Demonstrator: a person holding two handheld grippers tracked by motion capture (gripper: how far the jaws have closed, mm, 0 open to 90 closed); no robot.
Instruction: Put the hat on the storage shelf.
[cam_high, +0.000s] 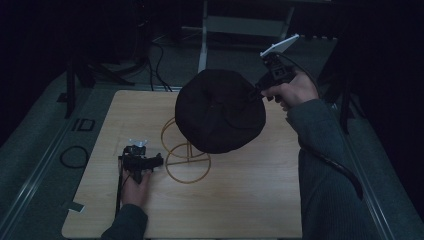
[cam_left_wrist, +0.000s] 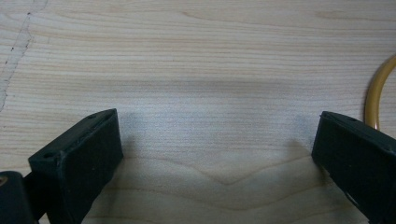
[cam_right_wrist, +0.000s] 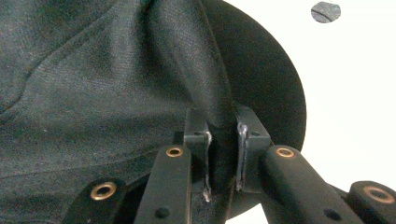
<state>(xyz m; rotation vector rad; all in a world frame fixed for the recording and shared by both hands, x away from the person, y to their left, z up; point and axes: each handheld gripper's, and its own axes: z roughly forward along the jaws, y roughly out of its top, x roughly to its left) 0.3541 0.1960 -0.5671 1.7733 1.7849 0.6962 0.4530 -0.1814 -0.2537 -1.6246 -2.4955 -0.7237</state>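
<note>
Hanging over the table (cam_high: 240, 200), the black hat (cam_high: 220, 112) is getting held above the yellow wire stand (cam_high: 186, 150), probably for seating it there. The right gripper (cam_right_wrist: 223, 140) is clamping its brim; the left gripper (cam_left_wrist: 215, 154) is resting open beside the stand's base.

Wooden table (cam_left_wrist: 210, 56) lies directly beneath my left fingers (cam_left_wrist: 79, 163); black cable loop (cam_high: 74, 156) on floor, well left of them
</note>
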